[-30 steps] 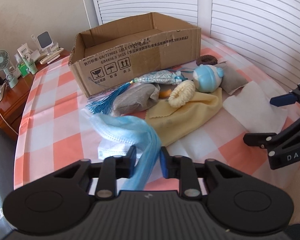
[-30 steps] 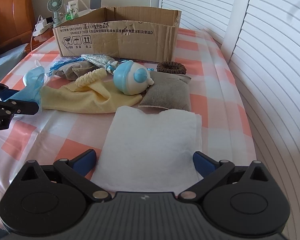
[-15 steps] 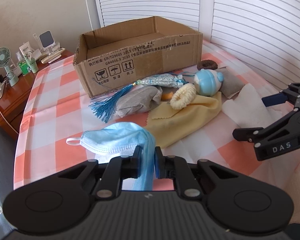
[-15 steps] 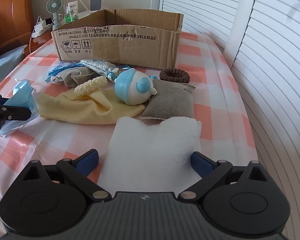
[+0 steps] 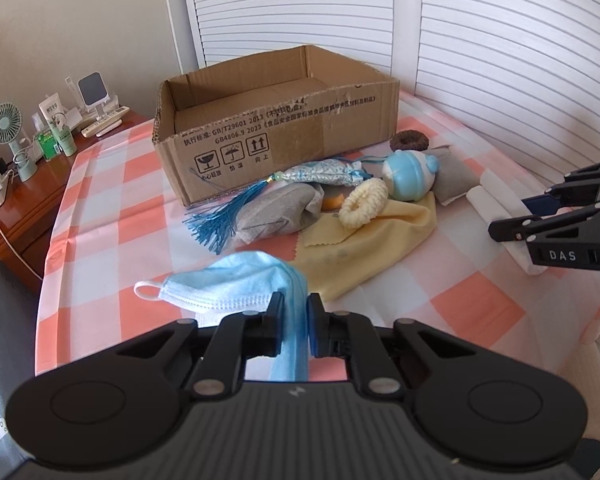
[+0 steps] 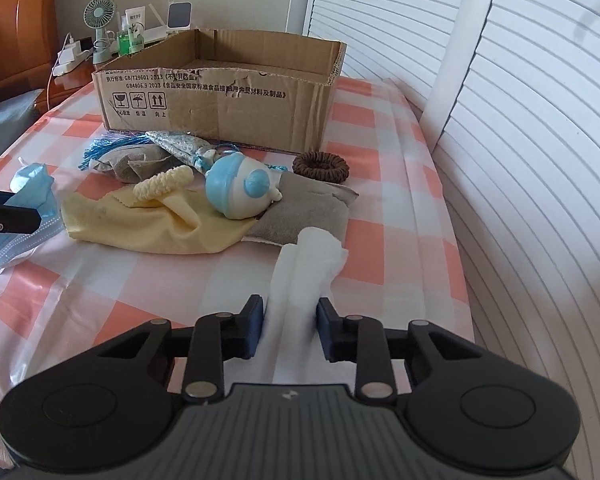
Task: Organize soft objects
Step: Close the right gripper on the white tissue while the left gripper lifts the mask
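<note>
The left wrist camera looks from low over the near left edge of the checked tablecloth (image 5: pixel 100 184), facing far and slightly right toward the cardboard box (image 5: pixel 276 128), with the right gripper (image 5: pixel 512 216) entering at its right. The right wrist camera sits close over the near right side, facing far and slightly left, the left gripper (image 6: pixel 18 210) at its left edge. Both views share the box (image 6: pixel 220 108), the blue-and-white toy (image 6: pixel 240 190) and the yellow cloth (image 6: pixel 148 228) between them.

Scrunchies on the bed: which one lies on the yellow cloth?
The cream scrunchie, resting on the yellow cloth beside the blue toy. The brown scrunchie lies on the checked sheet by the cardboard box.
</note>
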### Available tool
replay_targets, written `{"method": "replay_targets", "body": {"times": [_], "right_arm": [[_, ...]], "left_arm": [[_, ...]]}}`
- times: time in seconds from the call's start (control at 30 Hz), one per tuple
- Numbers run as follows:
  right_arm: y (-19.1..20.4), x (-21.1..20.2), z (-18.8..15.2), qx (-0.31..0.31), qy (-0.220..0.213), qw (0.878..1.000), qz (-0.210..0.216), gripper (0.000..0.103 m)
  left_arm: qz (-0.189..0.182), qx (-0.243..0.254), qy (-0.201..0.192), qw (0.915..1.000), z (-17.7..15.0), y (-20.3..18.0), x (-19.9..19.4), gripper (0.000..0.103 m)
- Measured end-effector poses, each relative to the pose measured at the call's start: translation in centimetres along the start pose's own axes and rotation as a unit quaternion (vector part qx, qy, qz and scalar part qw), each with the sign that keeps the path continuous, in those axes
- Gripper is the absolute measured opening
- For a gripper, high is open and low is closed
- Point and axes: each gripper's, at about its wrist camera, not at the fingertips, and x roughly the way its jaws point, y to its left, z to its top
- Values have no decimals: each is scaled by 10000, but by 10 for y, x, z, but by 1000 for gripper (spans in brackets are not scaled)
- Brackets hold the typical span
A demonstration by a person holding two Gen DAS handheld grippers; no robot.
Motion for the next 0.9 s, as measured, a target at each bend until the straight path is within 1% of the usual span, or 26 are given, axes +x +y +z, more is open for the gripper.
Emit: {"method": "replay_targets", "body": {"times": [0.07,0.17,0.23,0.27,0.3,0.33,0.37,0.4,0.47,0.53,0.57,0.6,0.67,0.77,0.9], "right_arm": [[1,-4,0,-36,-26,10000,-10,29],[2,-10,1,-97,-87,9999,7,28],[3,-12,1,-110,-90,9999,20,28],[3,-13,0,-120,-87,9999,27,28],[4,-14,0,-128,-110,9998,41,28],[4,-15,-1,-131,-108,9998,61,28],[5,-15,-1,-134,-97,9998,74,28],[5,-15,-2,-136,-96,9998,71,28],[6,-14,-3,-153,-65,9998,76,28],[7,-13,-3,-161,-54,9998,60,28],[8,-13,-3,-167,-58,9998,66,28],[8,-14,-2,-164,-65,9998,69,28],[7,-14,-2,-158,-82,9998,68,28],[6,-15,-2,-161,-99,9998,53,28],[5,-18,-1,-191,-130,9997,49,28]], "left_arm": [[8,19,-32,10000,1,1,-4,9],[14,69,-85,9999,1,1,-9,9],[71,44,-20,10000,-1,2,-7,14],[107,-5,6,9999,-2,3,-5,24],[104,-15,32,9999,-3,3,-4,41],[122,-1,28,9999,-4,1,-2,51],[171,-1,34,9998,-6,0,-1,64],[226,-12,39,9997,-7,-1,1,64],[220,-55,71,9997,-7,-1,5,63],[149,-212,167,9995,-6,2,11,55],[123,-300,249,9992,-5,3,15,42],[72,-374,331,9987,-4,4,18,25],[-32,-516,366,9980,-5,7,21,9],[8,-435,252,9987,-6,7,15,5],[4,-339,159,9993,-4,7,2,5]]}}
